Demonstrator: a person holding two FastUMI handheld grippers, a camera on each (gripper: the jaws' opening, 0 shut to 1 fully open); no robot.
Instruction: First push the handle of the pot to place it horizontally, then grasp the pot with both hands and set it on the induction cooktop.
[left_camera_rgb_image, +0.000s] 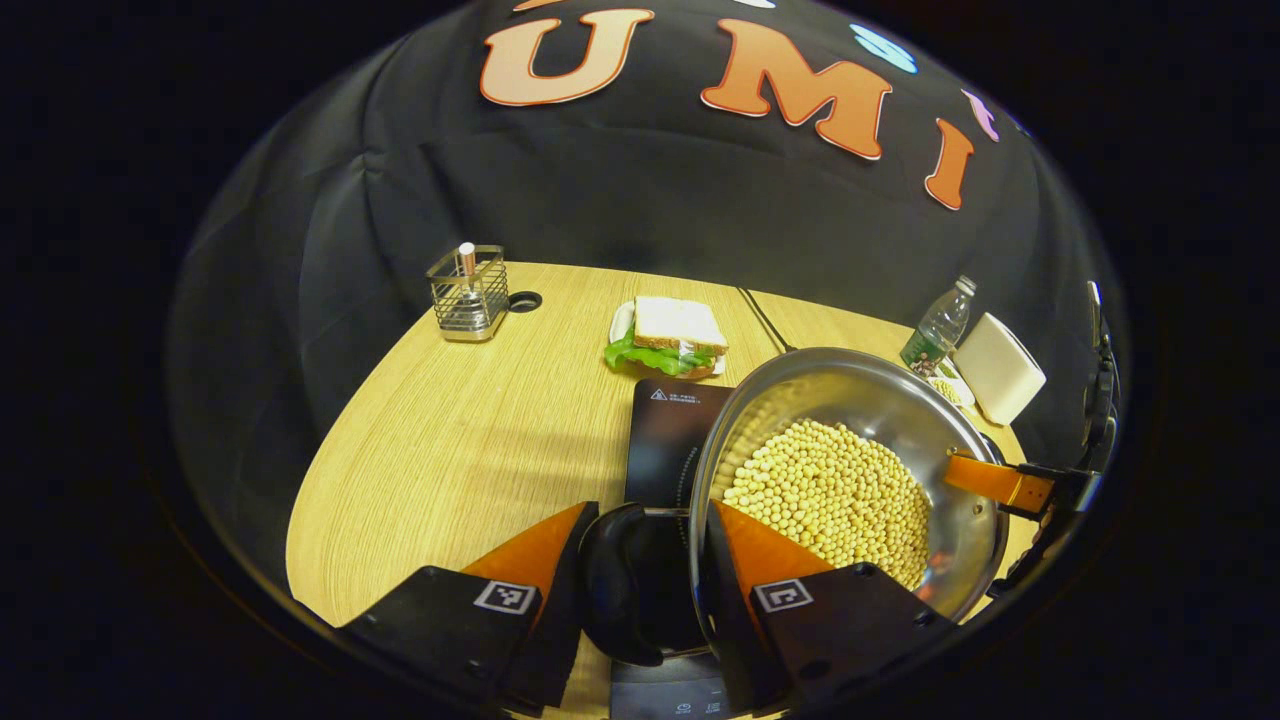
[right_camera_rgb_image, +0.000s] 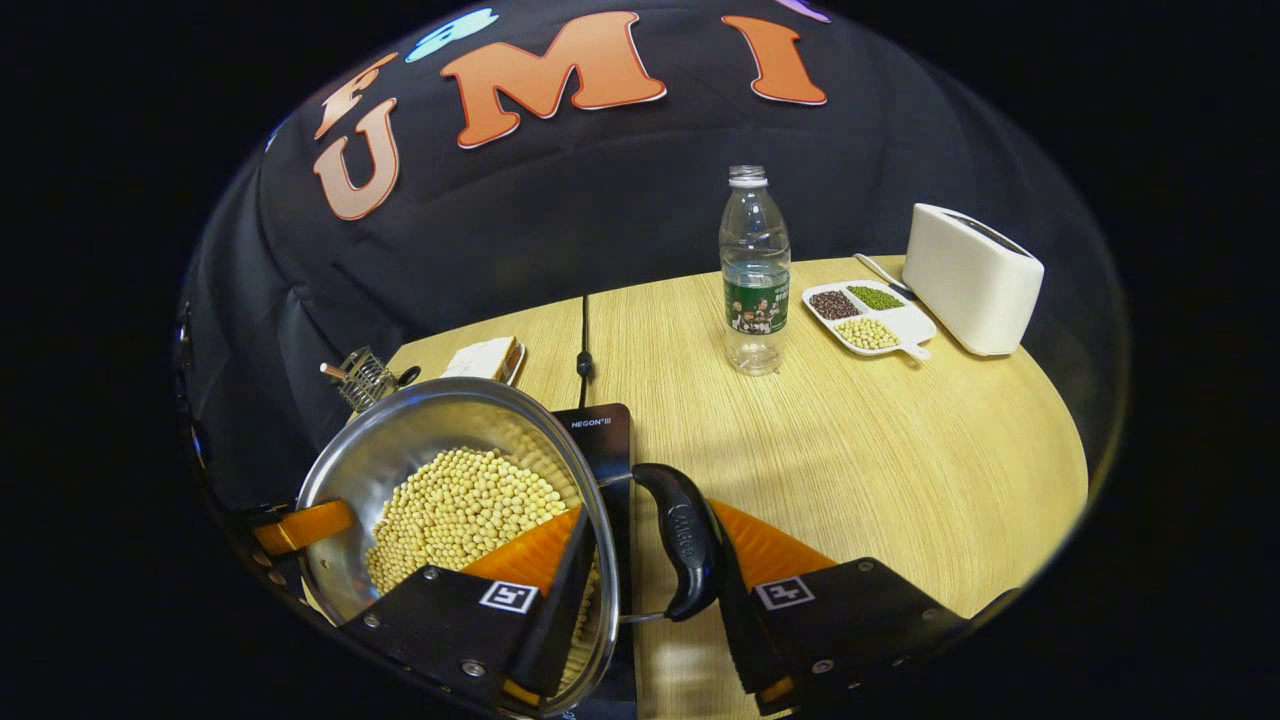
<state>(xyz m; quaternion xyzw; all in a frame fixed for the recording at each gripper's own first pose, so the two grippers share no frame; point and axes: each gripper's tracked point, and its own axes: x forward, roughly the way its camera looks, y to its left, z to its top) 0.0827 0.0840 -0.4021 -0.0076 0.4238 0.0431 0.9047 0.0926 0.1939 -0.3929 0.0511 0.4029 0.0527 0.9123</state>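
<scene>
Steel pot (left_camera_rgb_image: 850, 450) full of yellow beans (left_camera_rgb_image: 830, 495), tilted above black induction cooktop (left_camera_rgb_image: 665, 430). Left claw (left_camera_rgb_image: 640, 585), right claw (right_camera_rgb_image: 645, 580) each straddle rim and black side handle, grip unclear. Slip toward 6 o'clock spills beans.

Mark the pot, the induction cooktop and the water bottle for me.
pot (left_camera_rgb_image: 880, 400), left gripper view, bare inner wall above the beans.
induction cooktop (left_camera_rgb_image: 665, 430), left gripper view, dark glass top.
water bottle (right_camera_rgb_image: 755, 300), right gripper view, its label.

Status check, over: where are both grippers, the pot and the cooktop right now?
Left gripper and right gripper each straddle a pot handle. Pot of beans over cooktop. Nothing in the way.
</scene>
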